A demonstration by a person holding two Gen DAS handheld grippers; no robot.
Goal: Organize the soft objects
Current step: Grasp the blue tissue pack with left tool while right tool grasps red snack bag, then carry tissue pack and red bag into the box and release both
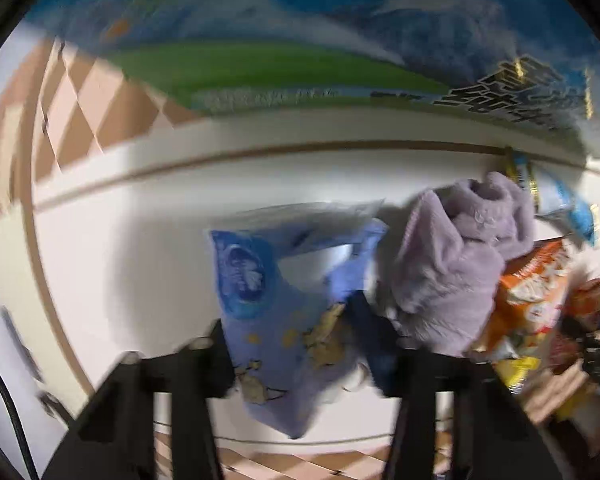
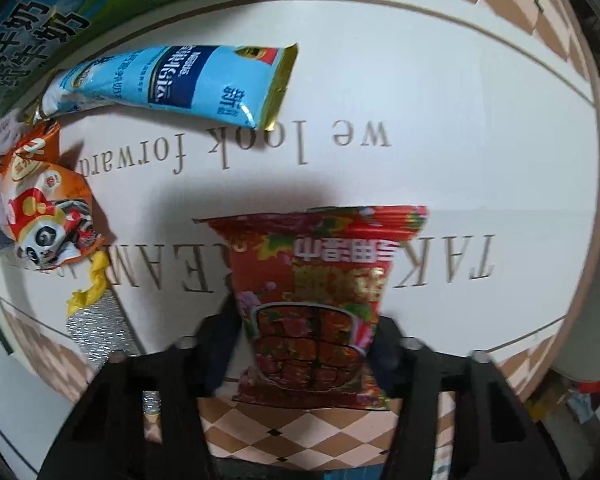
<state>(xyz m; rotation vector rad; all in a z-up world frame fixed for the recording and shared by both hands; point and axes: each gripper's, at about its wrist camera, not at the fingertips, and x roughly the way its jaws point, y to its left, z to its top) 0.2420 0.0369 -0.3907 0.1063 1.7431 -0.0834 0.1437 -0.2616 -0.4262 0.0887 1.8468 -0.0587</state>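
The left gripper [image 1: 288, 344] had its fingers closed on a pale blue packet [image 1: 276, 320]; the right gripper [image 2: 306, 344] gripped a red snack bag [image 2: 320, 300], long axis running away from the fingers (both over the table [image 2: 480, 168]).

left gripper [image 1: 292, 354]: black angular fingers, silver screws at 6 o'clock | right gripper [image 2: 306, 344]: same black build, silver screws

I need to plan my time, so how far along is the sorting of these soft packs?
Nothing looks sorted yet. In hand: the left tool pinches a pale blue pack, the right tool a red pack. Left on the mat: purple plush, orange packet, blue pouch.
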